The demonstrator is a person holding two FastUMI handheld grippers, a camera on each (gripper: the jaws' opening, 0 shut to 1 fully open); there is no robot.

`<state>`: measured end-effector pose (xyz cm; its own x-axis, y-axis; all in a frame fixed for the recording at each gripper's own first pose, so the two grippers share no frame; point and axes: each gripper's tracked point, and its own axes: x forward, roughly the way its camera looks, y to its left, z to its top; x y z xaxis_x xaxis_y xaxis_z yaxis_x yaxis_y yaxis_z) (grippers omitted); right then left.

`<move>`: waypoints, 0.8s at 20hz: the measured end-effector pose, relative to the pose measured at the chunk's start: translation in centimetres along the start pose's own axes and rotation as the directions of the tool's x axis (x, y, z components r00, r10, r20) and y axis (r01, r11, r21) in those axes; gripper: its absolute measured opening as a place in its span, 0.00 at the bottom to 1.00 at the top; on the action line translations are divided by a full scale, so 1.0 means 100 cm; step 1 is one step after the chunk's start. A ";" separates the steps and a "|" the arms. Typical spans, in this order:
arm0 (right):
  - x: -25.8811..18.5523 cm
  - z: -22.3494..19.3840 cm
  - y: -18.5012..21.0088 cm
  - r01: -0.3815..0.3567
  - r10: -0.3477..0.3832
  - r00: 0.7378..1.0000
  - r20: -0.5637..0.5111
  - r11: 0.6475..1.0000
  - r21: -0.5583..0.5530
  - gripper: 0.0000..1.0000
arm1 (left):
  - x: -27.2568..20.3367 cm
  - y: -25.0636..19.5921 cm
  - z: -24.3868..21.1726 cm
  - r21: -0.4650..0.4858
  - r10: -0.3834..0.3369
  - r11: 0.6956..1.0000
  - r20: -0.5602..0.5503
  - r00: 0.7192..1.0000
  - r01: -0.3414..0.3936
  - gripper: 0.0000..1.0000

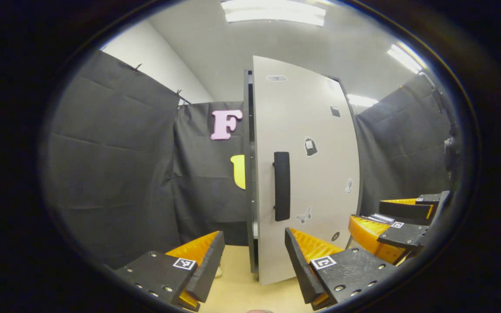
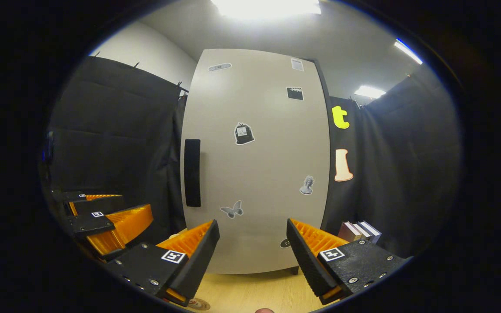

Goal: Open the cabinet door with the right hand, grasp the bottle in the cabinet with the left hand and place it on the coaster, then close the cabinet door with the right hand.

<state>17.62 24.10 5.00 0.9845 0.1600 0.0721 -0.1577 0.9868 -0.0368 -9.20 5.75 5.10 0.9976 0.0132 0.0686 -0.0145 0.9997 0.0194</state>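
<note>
The pale cabinet door (image 2: 259,165) stands closed in front of me, with small stickers on it and a black vertical handle (image 2: 192,172) near its left edge. My right gripper (image 2: 252,221) is open, low before the door and a short way off it, right of the handle. In the left gripper view the door (image 1: 311,174) is seen at an angle, its handle (image 1: 282,186) straight ahead. My left gripper (image 1: 255,232) is open and holds nothing. The bottle is hidden behind the door. A round brownish disc (image 2: 200,304), perhaps the coaster, lies on the table by my right gripper's left finger.
The light wooden table (image 2: 255,291) runs under both grippers. Some books (image 2: 359,231) stand to the right of the cabinet. Black cloth walls close in the booth on all sides. In the right gripper view, the left gripper (image 2: 135,203) sits close by on the left.
</note>
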 end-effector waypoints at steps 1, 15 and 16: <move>0.001 0.001 0.001 -0.004 0.004 1.000 -0.001 1.000 0.000 0.96 | 0.000 -0.001 0.000 0.003 -0.002 1.000 0.002 1.000 0.002 0.80; -0.004 0.004 -0.013 -0.002 0.002 1.000 0.000 1.000 -0.020 0.96 | -0.006 -0.007 -0.002 -0.011 0.003 1.000 -0.002 1.000 -0.003 0.80; -0.004 0.003 -0.014 -0.003 0.003 1.000 -0.002 1.000 -0.022 0.96 | -0.005 -0.006 -0.002 -0.008 0.004 1.000 0.000 1.000 -0.004 0.80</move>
<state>17.40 22.65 5.31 0.9842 0.1628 0.0697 -0.1588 0.9856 -0.0587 -9.71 5.10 4.90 0.9975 0.0167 0.0684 -0.0175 0.9998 0.0110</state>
